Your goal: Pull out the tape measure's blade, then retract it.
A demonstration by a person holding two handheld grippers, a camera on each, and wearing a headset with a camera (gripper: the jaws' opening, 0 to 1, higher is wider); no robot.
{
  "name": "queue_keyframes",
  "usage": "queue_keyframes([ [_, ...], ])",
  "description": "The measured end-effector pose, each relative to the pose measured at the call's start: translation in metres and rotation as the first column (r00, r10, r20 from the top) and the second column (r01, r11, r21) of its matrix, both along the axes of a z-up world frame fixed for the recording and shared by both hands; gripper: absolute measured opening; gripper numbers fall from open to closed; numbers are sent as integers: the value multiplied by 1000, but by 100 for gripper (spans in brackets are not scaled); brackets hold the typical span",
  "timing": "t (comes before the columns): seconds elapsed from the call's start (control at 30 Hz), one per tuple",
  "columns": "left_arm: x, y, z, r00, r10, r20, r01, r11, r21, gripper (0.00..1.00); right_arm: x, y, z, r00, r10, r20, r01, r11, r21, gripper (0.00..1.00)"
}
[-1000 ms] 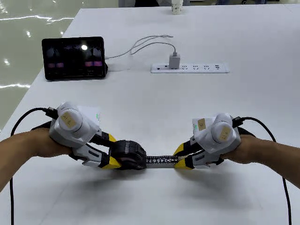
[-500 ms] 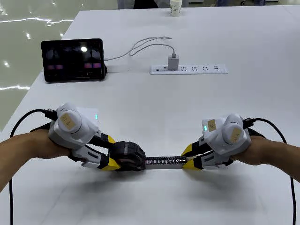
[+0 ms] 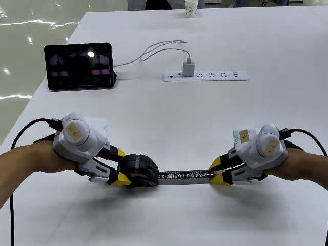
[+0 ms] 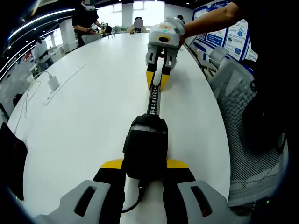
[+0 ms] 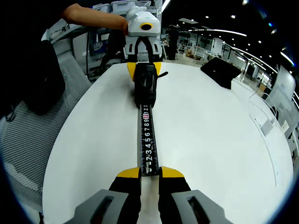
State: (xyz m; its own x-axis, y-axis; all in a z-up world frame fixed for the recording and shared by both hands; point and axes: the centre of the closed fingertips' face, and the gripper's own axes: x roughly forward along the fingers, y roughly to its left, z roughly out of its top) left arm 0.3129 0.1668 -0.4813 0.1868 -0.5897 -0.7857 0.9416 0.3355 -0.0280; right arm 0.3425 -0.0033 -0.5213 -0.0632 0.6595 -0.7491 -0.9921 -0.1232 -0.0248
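Observation:
A black tape measure case [image 3: 138,170] rests on the white table [image 3: 169,123], with my left gripper [image 3: 121,165] shut on it; the case [image 4: 145,145] sits between the yellow-tipped jaws in the left gripper view. A dark blade [image 3: 184,176] with white numerals runs from the case to my right gripper [image 3: 216,171], which is shut on the blade's end. In the right gripper view the blade [image 5: 147,144] stretches from my right gripper [image 5: 149,172] to the case [image 5: 145,83] and the left gripper [image 5: 144,67]. The right gripper [image 4: 157,80] also appears in the left gripper view.
A dark tablet [image 3: 79,65] stands at the back left. A white power strip [image 3: 205,76] with a plugged charger and a cable lies mid-table. A paper cup [image 3: 191,7] stands at the far edge. The table's near edge is close below both hands.
My right gripper has moved to the right with the blade's end, and more blade has come out of the case. The left gripper and case have stayed put.

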Motion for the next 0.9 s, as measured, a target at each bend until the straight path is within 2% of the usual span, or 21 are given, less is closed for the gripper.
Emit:
queue_keyframes([
  [0.53,5,4,-5,1000,-10,-7,10,1000,6,24,3,-28,2,1000,-30,8,31,999,-14,10],
  [0.9,3,3,-4,1000,-15,-10,15,1000,11,24,4,-45,3,999,-52,10,52,998,-28,10],
])
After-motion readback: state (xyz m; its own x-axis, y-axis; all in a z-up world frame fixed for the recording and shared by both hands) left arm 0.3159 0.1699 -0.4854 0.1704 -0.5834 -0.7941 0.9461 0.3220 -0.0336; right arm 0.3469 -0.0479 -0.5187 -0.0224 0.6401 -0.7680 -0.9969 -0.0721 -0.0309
